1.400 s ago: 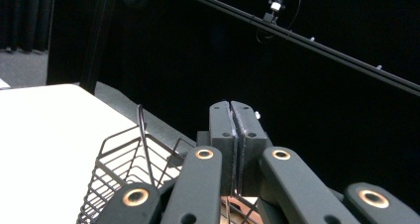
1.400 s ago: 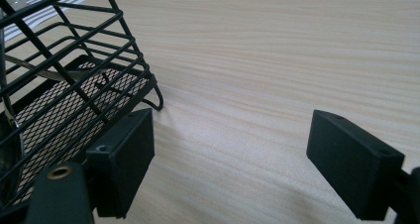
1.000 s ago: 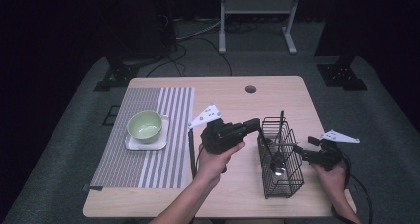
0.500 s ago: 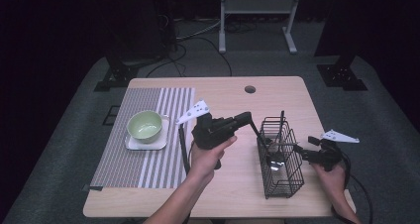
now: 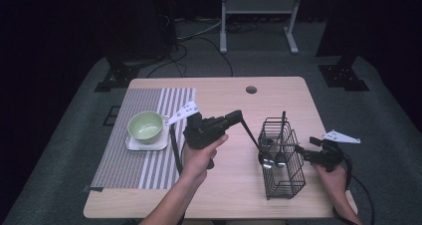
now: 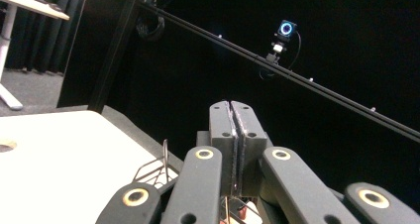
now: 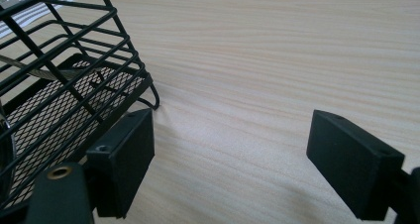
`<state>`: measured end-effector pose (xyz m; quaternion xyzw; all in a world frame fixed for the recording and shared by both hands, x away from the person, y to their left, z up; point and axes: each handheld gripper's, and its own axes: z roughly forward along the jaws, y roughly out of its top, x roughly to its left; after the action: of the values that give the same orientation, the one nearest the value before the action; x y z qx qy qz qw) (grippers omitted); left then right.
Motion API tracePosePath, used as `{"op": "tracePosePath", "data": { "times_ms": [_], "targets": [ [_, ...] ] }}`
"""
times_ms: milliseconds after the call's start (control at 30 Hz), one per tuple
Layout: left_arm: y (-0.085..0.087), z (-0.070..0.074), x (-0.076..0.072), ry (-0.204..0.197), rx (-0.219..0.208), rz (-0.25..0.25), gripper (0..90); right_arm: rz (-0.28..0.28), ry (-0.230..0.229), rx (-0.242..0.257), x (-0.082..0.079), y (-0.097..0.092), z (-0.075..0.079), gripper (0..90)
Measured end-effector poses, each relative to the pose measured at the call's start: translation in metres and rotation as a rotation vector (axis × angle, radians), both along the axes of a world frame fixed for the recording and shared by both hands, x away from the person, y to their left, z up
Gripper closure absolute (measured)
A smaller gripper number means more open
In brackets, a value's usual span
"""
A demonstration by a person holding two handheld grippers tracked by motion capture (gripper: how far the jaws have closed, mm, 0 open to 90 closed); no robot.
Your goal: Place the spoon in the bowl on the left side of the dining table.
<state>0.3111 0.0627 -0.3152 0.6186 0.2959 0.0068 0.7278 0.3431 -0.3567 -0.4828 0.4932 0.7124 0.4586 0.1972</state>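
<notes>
Wooden table (image 5: 224,185): left gripper (image 5: 238,118) clenched left of wire basket (image 5: 282,158), perhaps on a utensil handle; right gripper (image 7: 230,159) released, beside the basket.

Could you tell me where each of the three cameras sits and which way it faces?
High view: above the person's side, looking forward and down on the wooden table; both forearms, left gripper and right gripper show.
Left gripper view: rides the left gripper, tilted up past shut jaws at a dark wall.
Right gripper view: rides the right gripper, looking down between open jaws beside the wire basket.
Shared: all three see basket and tabletop.
</notes>
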Motion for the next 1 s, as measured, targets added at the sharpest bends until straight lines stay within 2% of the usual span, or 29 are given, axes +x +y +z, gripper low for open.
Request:
{"op": "tracePosePath", "data": {
  "times_ms": [267, 700, 1000],
  "targets": [
    [0.009, -0.010, 0.002, 0.009, 0.008, 0.021, 89.1, -0.002, 0.000, -0.006, 0.000, 0.000, 0.000, 17.5],
    [0.027, -0.037, 0.005, 0.052, 0.013, 0.059, 89.1, -0.004, 0.003, -0.019, 0.000, 0.002, 0.000, 17.5],
    [0.037, -0.050, 0.005, 0.069, 0.020, 0.079, 89.1, -0.005, 0.005, -0.026, 0.000, 0.002, 0.000, 17.5]
  ]
}}
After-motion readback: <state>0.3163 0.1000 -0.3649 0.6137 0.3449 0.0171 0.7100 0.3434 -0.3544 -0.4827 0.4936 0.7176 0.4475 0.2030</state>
